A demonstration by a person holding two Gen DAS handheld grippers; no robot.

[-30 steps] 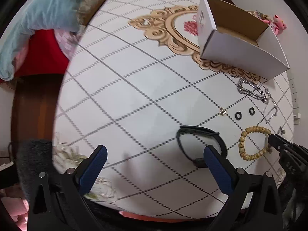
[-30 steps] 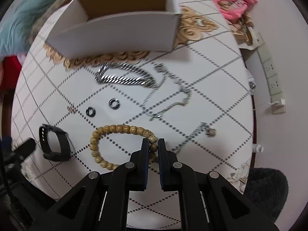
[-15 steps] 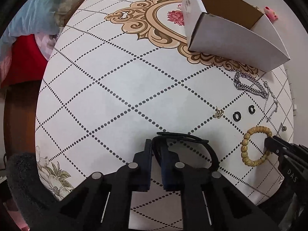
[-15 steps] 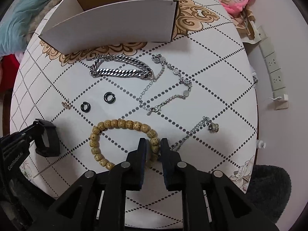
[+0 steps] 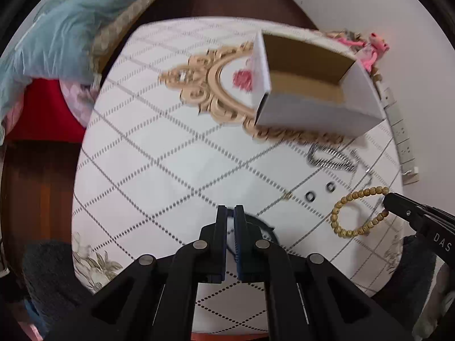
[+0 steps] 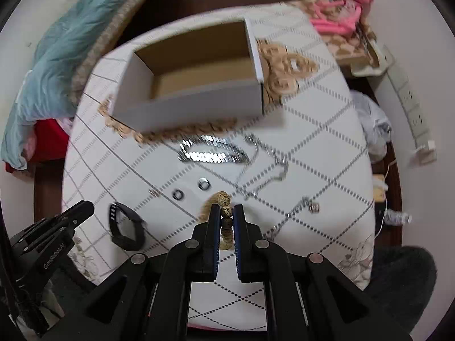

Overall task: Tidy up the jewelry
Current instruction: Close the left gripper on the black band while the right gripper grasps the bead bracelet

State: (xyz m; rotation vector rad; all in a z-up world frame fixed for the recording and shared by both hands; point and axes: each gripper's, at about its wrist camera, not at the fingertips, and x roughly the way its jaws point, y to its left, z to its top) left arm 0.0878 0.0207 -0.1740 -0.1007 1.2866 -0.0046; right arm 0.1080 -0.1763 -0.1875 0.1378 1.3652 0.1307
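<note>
Bead bracelet (image 6: 226,213) pinched between right jaws, black band (image 5: 263,227) gripped in left jaws

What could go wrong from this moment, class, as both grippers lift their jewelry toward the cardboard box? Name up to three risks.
1. The right gripper pinches only a bead or two of the wooden bead bracelet; the hanging loop may swing and slip out.
2. The left gripper grips only the edge of the black band, so it may twist free.
3. The dangling bracelet could snag the silver chain lying before the cardboard box.
</note>
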